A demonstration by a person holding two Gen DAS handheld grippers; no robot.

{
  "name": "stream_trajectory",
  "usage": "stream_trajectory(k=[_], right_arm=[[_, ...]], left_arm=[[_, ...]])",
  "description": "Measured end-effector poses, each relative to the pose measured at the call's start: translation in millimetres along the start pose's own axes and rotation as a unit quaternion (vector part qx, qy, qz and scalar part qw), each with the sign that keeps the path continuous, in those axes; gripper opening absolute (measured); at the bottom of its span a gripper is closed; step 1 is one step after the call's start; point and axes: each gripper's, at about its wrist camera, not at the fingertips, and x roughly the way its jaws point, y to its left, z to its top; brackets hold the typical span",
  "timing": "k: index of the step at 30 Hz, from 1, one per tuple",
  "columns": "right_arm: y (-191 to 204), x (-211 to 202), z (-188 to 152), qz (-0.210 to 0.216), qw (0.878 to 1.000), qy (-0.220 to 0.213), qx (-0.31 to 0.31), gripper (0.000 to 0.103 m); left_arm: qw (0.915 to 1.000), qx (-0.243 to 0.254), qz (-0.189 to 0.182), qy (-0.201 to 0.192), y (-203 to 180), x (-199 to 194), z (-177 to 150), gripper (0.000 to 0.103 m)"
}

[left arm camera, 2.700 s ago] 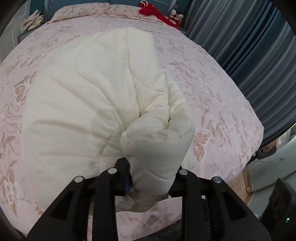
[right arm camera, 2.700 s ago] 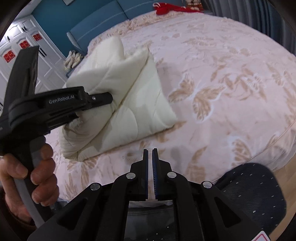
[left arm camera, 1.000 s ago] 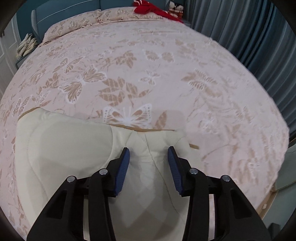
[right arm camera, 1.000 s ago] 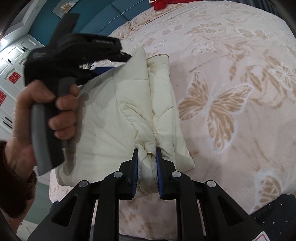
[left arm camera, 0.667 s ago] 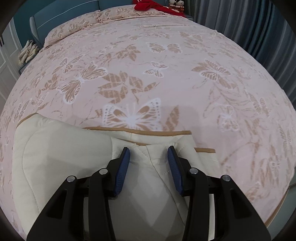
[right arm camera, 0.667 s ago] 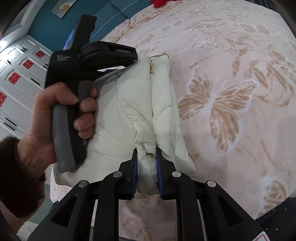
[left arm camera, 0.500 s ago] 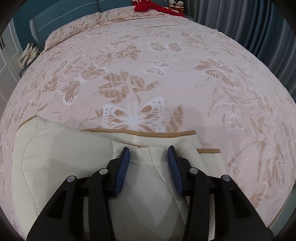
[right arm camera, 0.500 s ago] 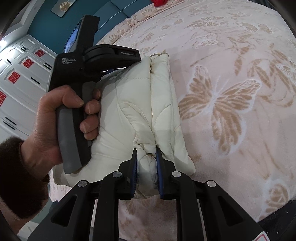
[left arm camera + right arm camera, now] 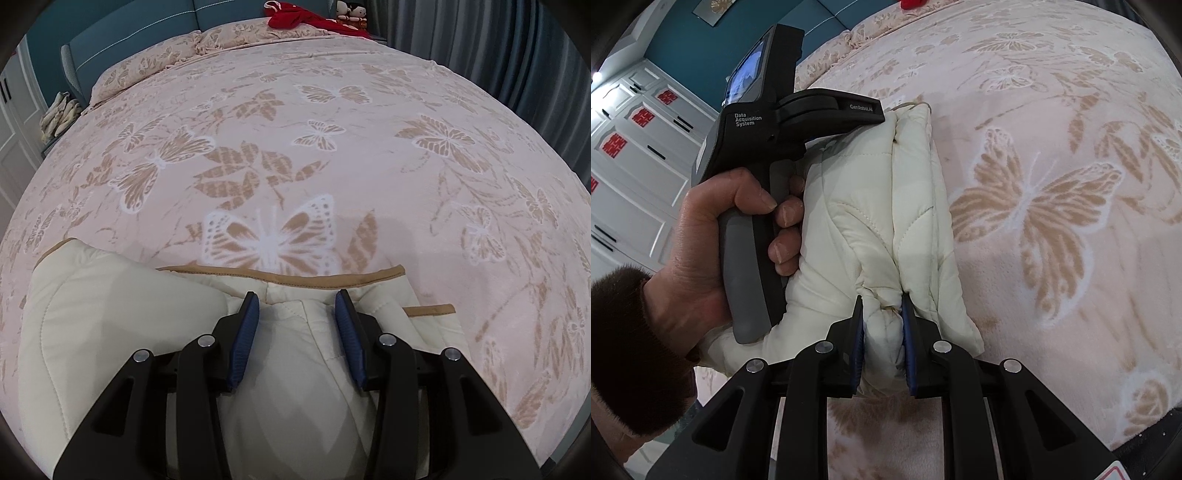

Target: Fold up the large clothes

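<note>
Here, a folded cream quilted garment (image 9: 886,206) is laid near the front edge of a bed (image 9: 332,147) covered in a pink butterfly blanket. A bunched fold at its near end is pinched between the pads of the right gripper (image 9: 882,306). The left gripper (image 9: 295,306) is held with its jaws spread, over the garment's far end, with nothing gripped between them.

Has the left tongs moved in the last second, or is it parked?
Yes. The left tongs has edged down toward the bed: the white butterfly looks larger and nearer than before, the tongs open over the quilt.
</note>
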Motion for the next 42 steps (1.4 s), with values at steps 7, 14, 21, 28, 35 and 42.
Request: stream_trajectory(k=[7,14,21,28,35,42], right_arm=[[2.0,5.9,2.5,-0.006,1.000,0.005,-0.005,0.013],[5.9,7.8,2.5,-0.011,1.000,0.006,-0.010,0.013],[14.9,10.5,5.9,-0.011,1.000,0.008,-0.013,0.013],[12.9,-32.2,7.5,0.033,0.999,-0.005,0.011,0.024],[17.5,-59.5,30.6,-0.005,0.998,-0.051,0.035,0.069],[21.8,-9.0,50.3,0.014,0.996,0.019,0.082,0.080]], left_arm=[[1.0000,-0.002,0.000,-0.002,1.2,5.6,0.5,0.042],[1.0000,-0.002,0.001,-0.005,2.4,9.4,0.8,0.042],[1.0000,-0.006,0.005,-0.005,0.2,15.2,3.1,0.042],[0.9899,-0.103,-0.098,-0.004,41.5,-24.9,9.3,0.043],[0.9705,-0.214,-0.104,-0.037,143.1,-137.9,-66.9,0.089],[0.9111,-0.353,-0.210,0.036,185.7,-116.5,-174.3,0.090]])
